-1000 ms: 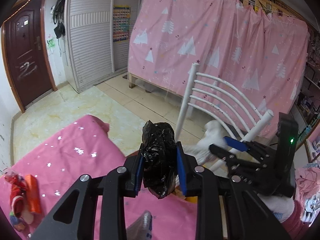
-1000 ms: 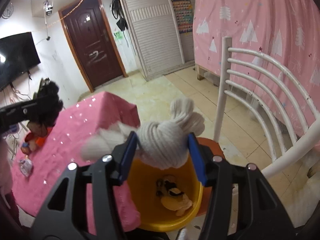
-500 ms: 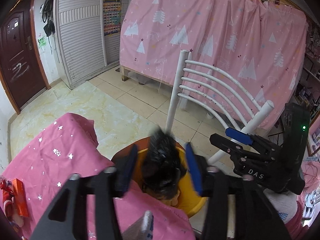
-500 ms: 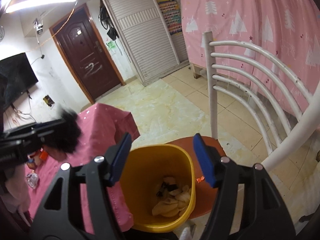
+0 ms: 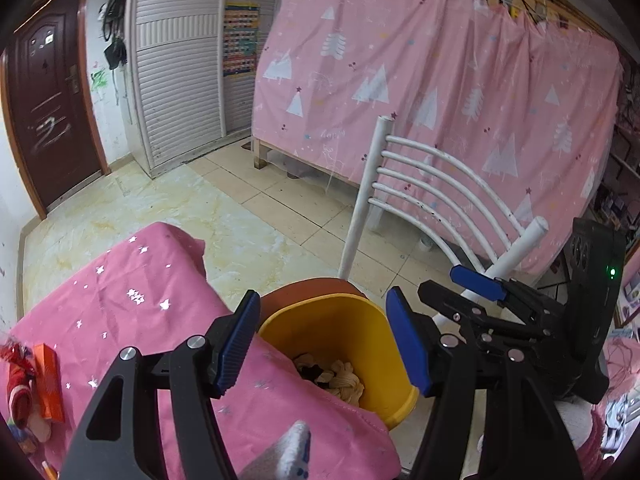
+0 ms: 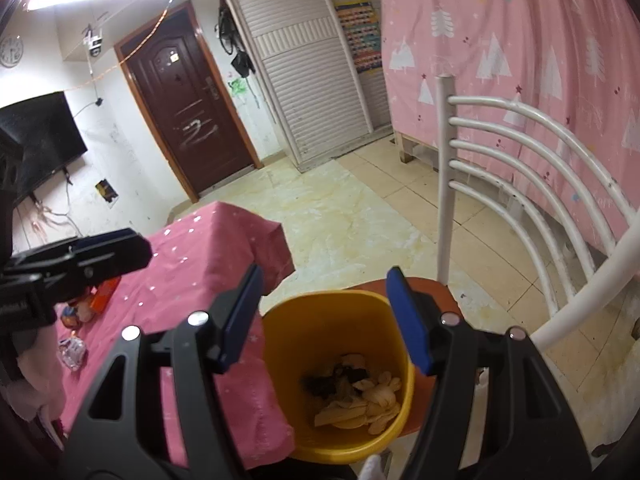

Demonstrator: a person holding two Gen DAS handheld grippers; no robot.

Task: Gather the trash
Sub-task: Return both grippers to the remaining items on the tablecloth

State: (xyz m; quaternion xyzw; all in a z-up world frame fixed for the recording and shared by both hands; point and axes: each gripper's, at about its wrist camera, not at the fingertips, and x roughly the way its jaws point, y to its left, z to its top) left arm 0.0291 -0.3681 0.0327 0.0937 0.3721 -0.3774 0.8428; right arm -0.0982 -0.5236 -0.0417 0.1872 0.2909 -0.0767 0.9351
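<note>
1. The left gripper [image 5: 324, 336] hangs over the yellow bin [image 5: 360, 320], its blue-padded fingers spread wide with nothing between them.
2. The right gripper [image 6: 326, 316] sits above the same bin [image 6: 280, 344], also spread wide and holding nothing.
3. In the left wrist view the right gripper [image 5: 460, 284] shows to the right, near the white chair [image 5: 440, 184]; in the right wrist view the left gripper [image 6: 120, 248] reaches in from the left over the table.
4. The trash [image 6: 356, 396] lies at the bottom of the bin: pale crumpled pieces with a dark lump [image 6: 320, 386] beside them. From the left wrist it shows as a small heap [image 5: 340, 380] deep inside.
5. The bin stands on an orange-brown chair seat [image 6: 440, 292], just beside the edge of the table covered in pink cloth [image 5: 140, 288].
6. More bits remain on the table: a red and orange packet [image 5: 48, 384] at the far left edge, and a clear wrapper [image 6: 72, 352] nearby.
7. A pink curtain [image 5: 440, 80] hangs behind the chair.
</note>
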